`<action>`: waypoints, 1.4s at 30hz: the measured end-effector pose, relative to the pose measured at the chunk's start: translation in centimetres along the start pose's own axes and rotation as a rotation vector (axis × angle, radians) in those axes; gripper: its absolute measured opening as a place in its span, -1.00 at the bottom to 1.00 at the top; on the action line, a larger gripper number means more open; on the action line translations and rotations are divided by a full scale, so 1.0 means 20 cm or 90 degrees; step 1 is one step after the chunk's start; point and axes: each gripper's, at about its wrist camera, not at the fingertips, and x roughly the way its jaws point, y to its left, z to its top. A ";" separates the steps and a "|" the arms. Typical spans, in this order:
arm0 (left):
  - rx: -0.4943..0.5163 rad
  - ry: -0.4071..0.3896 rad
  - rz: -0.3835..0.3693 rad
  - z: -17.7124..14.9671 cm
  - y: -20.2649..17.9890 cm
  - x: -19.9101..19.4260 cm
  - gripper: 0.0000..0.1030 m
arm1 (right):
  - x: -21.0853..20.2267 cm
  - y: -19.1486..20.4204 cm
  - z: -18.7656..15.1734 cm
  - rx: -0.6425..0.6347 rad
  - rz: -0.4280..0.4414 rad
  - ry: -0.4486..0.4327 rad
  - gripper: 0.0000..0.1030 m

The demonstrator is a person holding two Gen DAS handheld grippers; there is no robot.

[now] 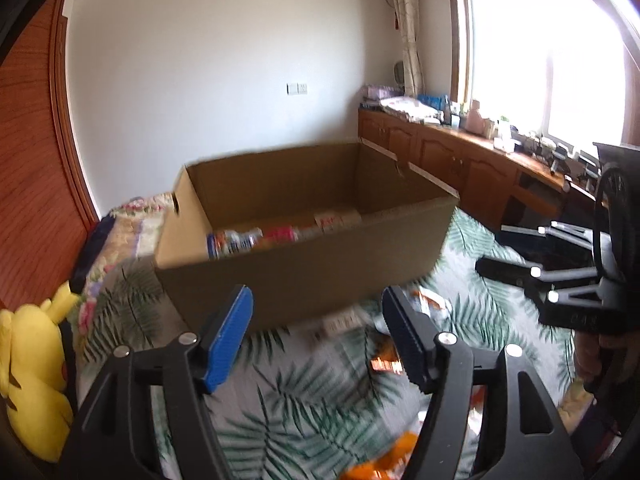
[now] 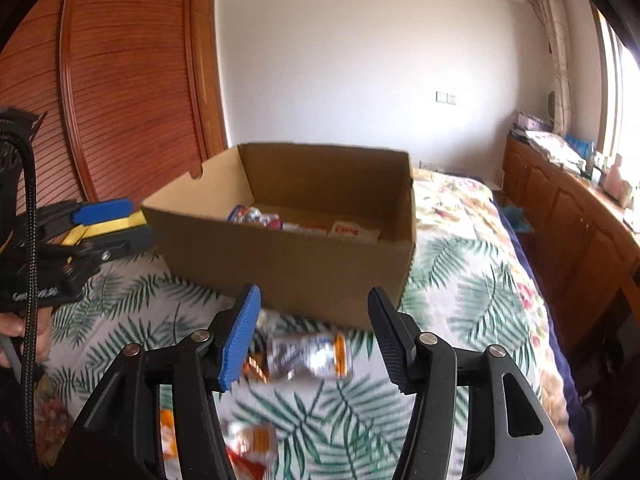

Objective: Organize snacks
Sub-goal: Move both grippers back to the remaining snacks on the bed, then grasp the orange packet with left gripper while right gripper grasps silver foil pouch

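Observation:
An open cardboard box [image 1: 304, 276] stands on a bed with a palm-leaf cover; it also shows in the right wrist view [image 2: 288, 272]. Several snack packets [image 1: 256, 238] lie inside it [image 2: 304, 226]. Loose snack packets lie on the cover in front of the box [image 1: 384, 364], among them a silver and orange packet [image 2: 308, 356]. My left gripper [image 1: 316, 340] is open and empty above the loose packets. My right gripper [image 2: 314, 340] is open and empty above the silver packet. Each gripper shows in the other's view: the right [image 1: 516, 270], the left [image 2: 108, 220].
A yellow plush toy [image 1: 32, 380] sits at the bed's left edge. A wooden wardrobe [image 2: 120, 92] stands at the left. Low wooden cabinets [image 1: 460, 160] with clutter run under the window on the right. More orange packets [image 2: 248, 444] lie near the bottom.

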 end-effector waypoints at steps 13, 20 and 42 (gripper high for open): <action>-0.016 0.056 -0.038 -0.39 -0.12 -0.01 0.33 | 0.00 -0.08 -0.31 0.022 -0.032 0.024 0.37; -0.024 0.066 -0.062 -0.49 -0.17 -0.07 0.33 | 0.05 -0.14 -0.38 0.021 -0.050 0.042 0.38; 0.085 0.130 -0.094 -0.51 -0.42 0.05 0.34 | 0.07 -0.18 -0.40 0.041 -0.048 0.039 0.37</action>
